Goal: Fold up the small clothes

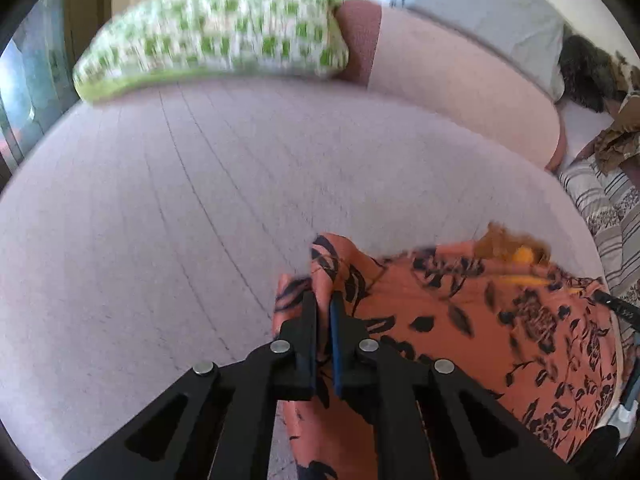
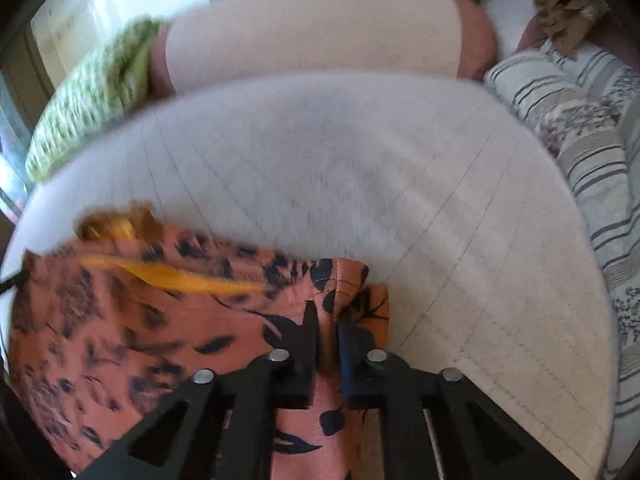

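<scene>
An orange garment with a dark floral print (image 1: 480, 320) hangs stretched between my two grippers above a pale quilted seat (image 1: 160, 220). My left gripper (image 1: 323, 300) is shut on the garment's left corner. My right gripper (image 2: 326, 312) is shut on its right corner, where the same garment (image 2: 140, 320) spreads to the left. A yellow-orange trim (image 2: 180, 278) runs along the garment's top edge. Both views are blurred by motion.
A green-and-white checked cushion (image 1: 216, 36) lies at the back left of the seat. A pink backrest (image 2: 312, 36) stands behind. A striped cushion (image 2: 576, 148) lies at the right side, with a brown crumpled cloth (image 1: 616, 140) beyond it.
</scene>
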Action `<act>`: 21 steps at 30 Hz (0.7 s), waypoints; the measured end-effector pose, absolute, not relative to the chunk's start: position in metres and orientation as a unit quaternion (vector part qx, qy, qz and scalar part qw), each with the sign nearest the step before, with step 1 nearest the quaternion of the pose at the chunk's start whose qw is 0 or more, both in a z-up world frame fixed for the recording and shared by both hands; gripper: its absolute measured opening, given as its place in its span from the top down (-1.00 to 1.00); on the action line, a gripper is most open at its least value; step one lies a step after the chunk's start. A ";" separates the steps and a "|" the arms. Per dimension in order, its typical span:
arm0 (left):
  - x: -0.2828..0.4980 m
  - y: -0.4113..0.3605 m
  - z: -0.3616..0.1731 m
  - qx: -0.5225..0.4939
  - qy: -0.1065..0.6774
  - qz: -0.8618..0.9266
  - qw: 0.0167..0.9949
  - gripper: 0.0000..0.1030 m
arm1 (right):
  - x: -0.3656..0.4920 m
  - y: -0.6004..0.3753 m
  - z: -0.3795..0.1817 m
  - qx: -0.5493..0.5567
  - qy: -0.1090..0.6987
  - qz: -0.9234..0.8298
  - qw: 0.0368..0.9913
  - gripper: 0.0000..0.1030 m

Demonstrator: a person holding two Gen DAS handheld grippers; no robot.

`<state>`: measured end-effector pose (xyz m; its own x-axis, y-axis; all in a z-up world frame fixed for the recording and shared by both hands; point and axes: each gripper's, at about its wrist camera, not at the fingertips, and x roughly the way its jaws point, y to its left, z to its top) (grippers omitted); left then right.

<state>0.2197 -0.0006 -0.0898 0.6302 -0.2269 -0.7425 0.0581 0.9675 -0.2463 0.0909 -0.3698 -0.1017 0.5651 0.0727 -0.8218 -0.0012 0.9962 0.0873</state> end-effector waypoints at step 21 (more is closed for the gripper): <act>0.155 0.005 -0.084 -0.105 0.407 -0.073 0.905 0.10 | -0.009 -0.408 -0.087 0.168 0.463 0.032 0.870 -0.33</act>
<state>0.1555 0.0053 -0.0840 0.6588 -0.2176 -0.7202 0.0463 0.9672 -0.2499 -0.0086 -0.4084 -0.0866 0.5695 0.2113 -0.7943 0.1001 0.9414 0.3222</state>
